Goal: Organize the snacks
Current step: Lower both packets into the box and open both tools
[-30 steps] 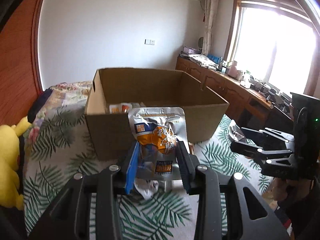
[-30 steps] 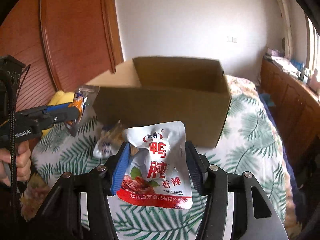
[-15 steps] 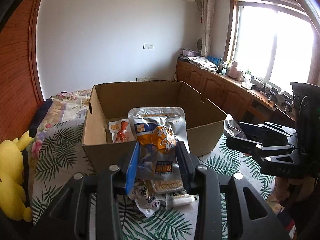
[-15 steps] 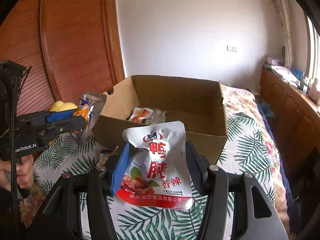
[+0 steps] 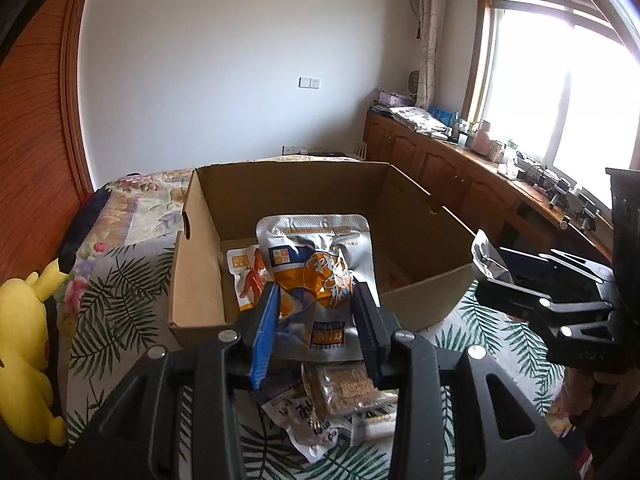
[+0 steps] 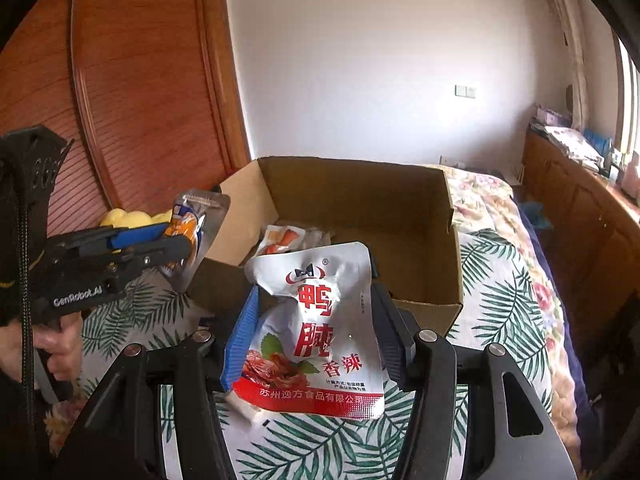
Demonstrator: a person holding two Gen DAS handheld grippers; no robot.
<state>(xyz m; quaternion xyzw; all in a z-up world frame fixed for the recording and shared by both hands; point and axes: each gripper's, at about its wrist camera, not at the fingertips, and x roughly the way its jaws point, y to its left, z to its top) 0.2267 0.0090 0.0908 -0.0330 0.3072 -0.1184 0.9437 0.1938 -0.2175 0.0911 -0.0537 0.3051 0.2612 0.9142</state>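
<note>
- so, left wrist view: the left gripper (image 5: pixel 316 320) is clamped on a silver and orange snack pouch (image 5: pixel 316 276), its blue-faced fingers pressing the pouch's lower half from both sides. the pouch stands upright in the air, in front of the near wall of the cardboard box (image 5: pixel 192 280).
- the box is open at the top and mostly bare inside. one small orange snack packet (image 5: pixel 248 276) lies against its left inner wall, so at least one item looks already sorted.
- under the gripper, on the leaf-print bedspread (image 5: pixel 120 300), a small heap of loose snacks (image 5: pixel 340 400) waits: a clear pack of brown biscuit bars and a couple of white wrappers. these are what is left.
- at the right edge the right gripper (image 5: pixel 492 276) shows side-on with a silvery pouch edge at its tip.
- right wrist view: the right gripper (image 6: pixel 316 320) is closed on a white and red duck snack pouch (image 6: pixel 320 332), held upright above the bedspread (image 6: pixel 500 280), just short of the box's (image 6: pixel 440 216) near rim.
- the orange packets (image 6: pixel 284 240) show again on the box floor. at the left the left gripper (image 6: pixel 180 240) holds the orange pouch (image 6: pixel 192 224) beside the box's left corner, a hand (image 6: pixel 52 344) on its handle.
- my judgement: the task is early. two pouches are carried and not yet dropped in, and the heap on the bed is unsorted.
</note>
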